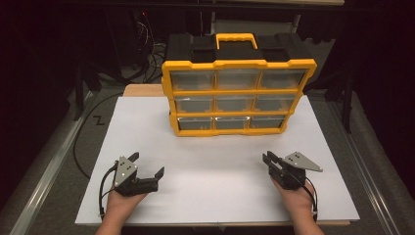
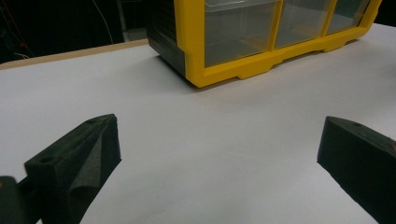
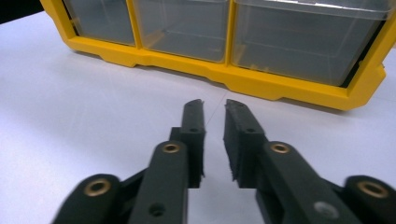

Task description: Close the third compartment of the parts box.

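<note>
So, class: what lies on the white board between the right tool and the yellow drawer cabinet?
Nothing: the stretch of white board between the right tool and the yellow drawer cabinet is bare. Both the high view and the right gripper view show this.

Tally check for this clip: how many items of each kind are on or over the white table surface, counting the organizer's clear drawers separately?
Yellow-and-black plastic drawer organizer: 1
Clear plastic drawers in its front, three rows of three: 9
Black hand-held two-jaw grippers, left gripper and right gripper: 2
White table surface: 1
Total: 13
</note>
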Demonstrator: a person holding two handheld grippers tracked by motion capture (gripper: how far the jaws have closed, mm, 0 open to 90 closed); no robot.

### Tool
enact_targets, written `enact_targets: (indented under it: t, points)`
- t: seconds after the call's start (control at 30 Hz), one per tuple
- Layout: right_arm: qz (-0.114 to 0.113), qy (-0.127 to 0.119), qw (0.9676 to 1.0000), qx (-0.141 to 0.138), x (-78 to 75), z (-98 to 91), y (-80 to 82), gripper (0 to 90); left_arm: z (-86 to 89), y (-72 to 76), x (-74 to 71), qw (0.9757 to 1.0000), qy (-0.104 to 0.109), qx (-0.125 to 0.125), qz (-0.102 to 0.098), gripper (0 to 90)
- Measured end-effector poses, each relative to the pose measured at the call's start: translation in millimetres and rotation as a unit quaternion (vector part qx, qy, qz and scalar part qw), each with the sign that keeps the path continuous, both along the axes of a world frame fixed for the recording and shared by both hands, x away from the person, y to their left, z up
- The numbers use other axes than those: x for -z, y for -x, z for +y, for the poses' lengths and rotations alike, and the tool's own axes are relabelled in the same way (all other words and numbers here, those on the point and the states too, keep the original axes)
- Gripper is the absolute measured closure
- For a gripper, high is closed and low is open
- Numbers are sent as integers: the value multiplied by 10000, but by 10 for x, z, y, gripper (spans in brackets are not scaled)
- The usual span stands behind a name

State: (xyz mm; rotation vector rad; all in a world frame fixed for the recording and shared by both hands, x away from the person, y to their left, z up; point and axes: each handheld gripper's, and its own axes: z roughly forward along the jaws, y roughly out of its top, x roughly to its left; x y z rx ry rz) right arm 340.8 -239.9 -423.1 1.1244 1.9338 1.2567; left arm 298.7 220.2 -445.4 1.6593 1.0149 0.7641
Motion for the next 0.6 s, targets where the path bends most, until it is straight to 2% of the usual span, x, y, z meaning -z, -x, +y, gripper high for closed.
enact_targets:
  t: [0.13, 0.23, 0.27, 0.3, 0.33, 0.4, 0.47, 0.53, 0.57, 0.6]
  points:
    - [66, 21, 10000, -23, 20, 12, -13, 707, 4, -1, 1, 10000, 3, -4, 6, 4]
    - [94, 76, 9999, -47, 44, 19, -30, 619, 4, -4, 2, 10000, 6, -9, 13, 4]
    - [199, 74, 9997, -103, 70, 20, -52, 542, 3, -5, 3, 10000, 9, -6, 16, 4]
    - [199, 74, 9997, -103, 70, 20, -52, 542, 3, -5, 3, 10000, 9, -6, 16, 3]
    - [230, 82, 9996, -136, 79, 20, -62, 503, 3, -5, 3, 10000, 10, -3, 16, 3]
    - [358, 63, 9992, -173, 100, 31, -86, 352, 6, -4, 1, 10000, 4, -11, 6, 4]
    - [326, 33, 9993, -205, 97, 34, -84, 304, 7, -4, 0, 10000, 30, -20, -4, 3]
    - [202, -5, 9996, -219, 78, 36, -61, 244, 9, -2, -1, 10000, 34, -20, -9, 4]
    - [202, -5, 9996, -219, 78, 36, -61, 244, 9, -2, -1, 10000, 34, -20, -9, 4]
    - [85, -84, 9997, -211, 53, 34, -32, 169, 11, -1, -3, 10000, 35, -14, -12, 4]
